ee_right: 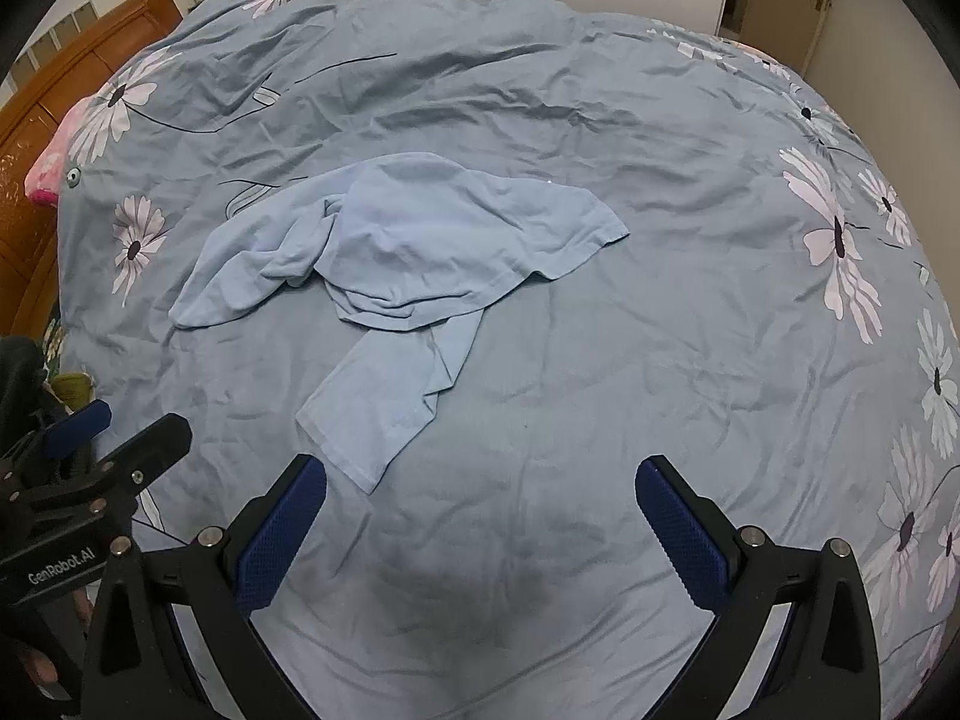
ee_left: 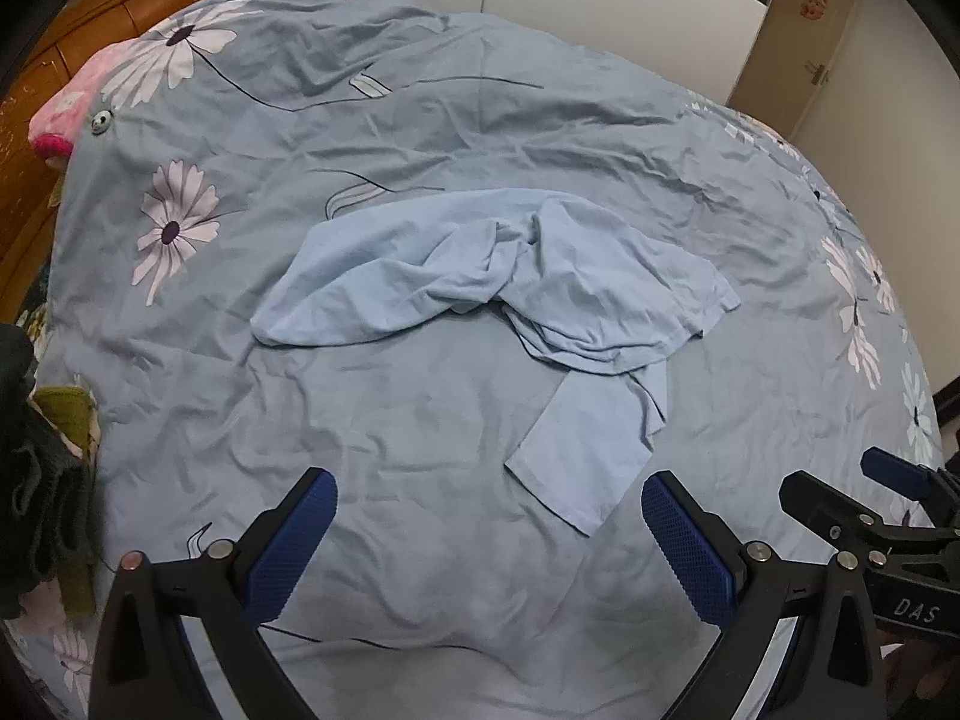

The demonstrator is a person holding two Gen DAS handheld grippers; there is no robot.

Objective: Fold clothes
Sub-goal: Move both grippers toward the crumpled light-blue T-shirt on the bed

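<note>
— How much room is there?
— Plenty: the bed [ee_left: 420, 420] spreads wide, its flowered cover bare between both tools; a wooden headboard [ee_left: 36, 90] bounds the far left, a door [ee_left: 798, 36] the far right.
— And the garment?
— The light blue shirt [ee_left: 498, 282] lies crumpled mid-bed, one flap, perhaps a sleeve, trailing toward the left hand-held gripper [ee_left: 486, 516], ahead-left of the right hand-held gripper [ee_right: 480, 498]. Both released, touching nothing.
</note>
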